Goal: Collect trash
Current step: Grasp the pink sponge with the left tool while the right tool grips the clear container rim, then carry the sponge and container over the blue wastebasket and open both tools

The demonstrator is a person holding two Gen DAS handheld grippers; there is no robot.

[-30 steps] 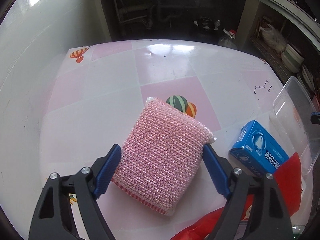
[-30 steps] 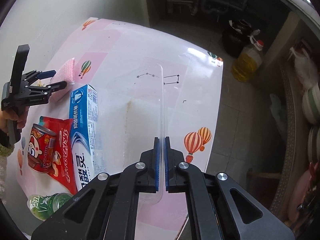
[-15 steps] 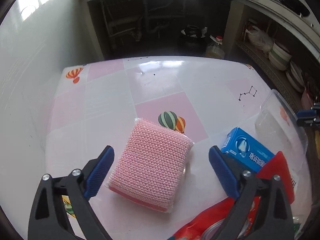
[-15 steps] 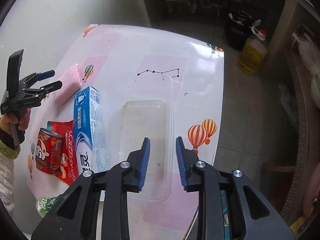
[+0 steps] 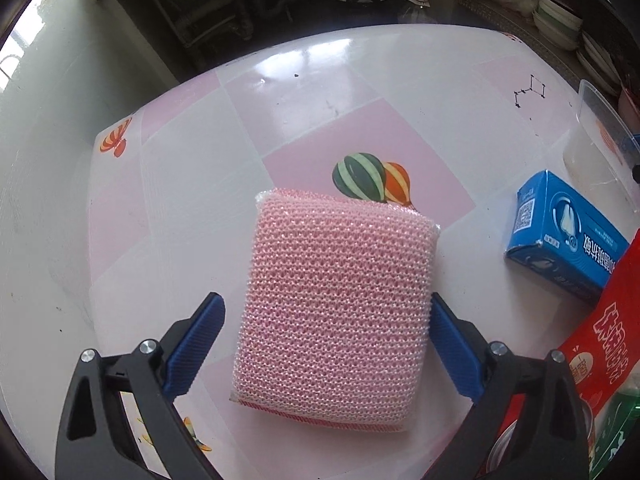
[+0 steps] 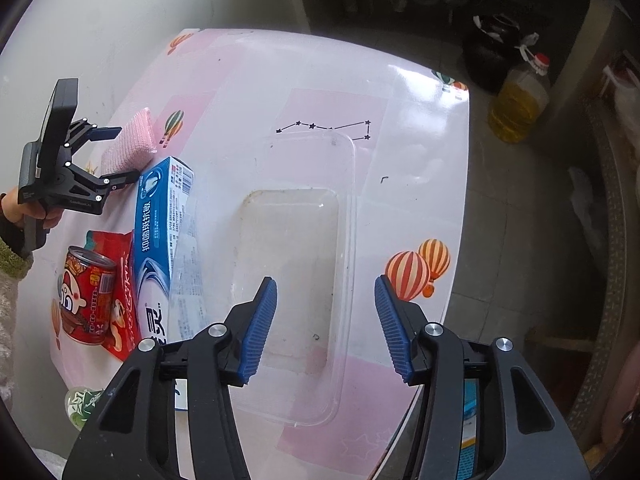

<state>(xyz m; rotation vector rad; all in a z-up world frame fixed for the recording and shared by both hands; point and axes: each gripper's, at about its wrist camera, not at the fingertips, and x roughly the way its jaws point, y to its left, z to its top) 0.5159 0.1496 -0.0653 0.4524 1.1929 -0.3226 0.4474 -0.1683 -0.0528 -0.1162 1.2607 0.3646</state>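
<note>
Left hand-held gripper [image 5: 324, 344] is closing, jaws still wide; pink scouring pad [image 5: 336, 312] is bracketed between them, flat on the bench [image 5: 192, 208], right pad at its edge, left pad clear. Right hand-held gripper [image 6: 326, 326] is opening, nothing clamped, positioned above the clear plastic tub [image 6: 348, 216]. Blue toothpaste box [image 6: 160, 232] and red can [image 6: 88, 300] are seen beside it. Bench is covered in pink-white balloon print; tiled floor and oil bottle [image 6: 520, 100] are seen beyond.

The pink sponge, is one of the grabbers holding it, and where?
No. The pink sponge lies between the left gripper's closing jaws, not yet pinched. The right gripper is opening over the clear tub, holding nothing.
</note>
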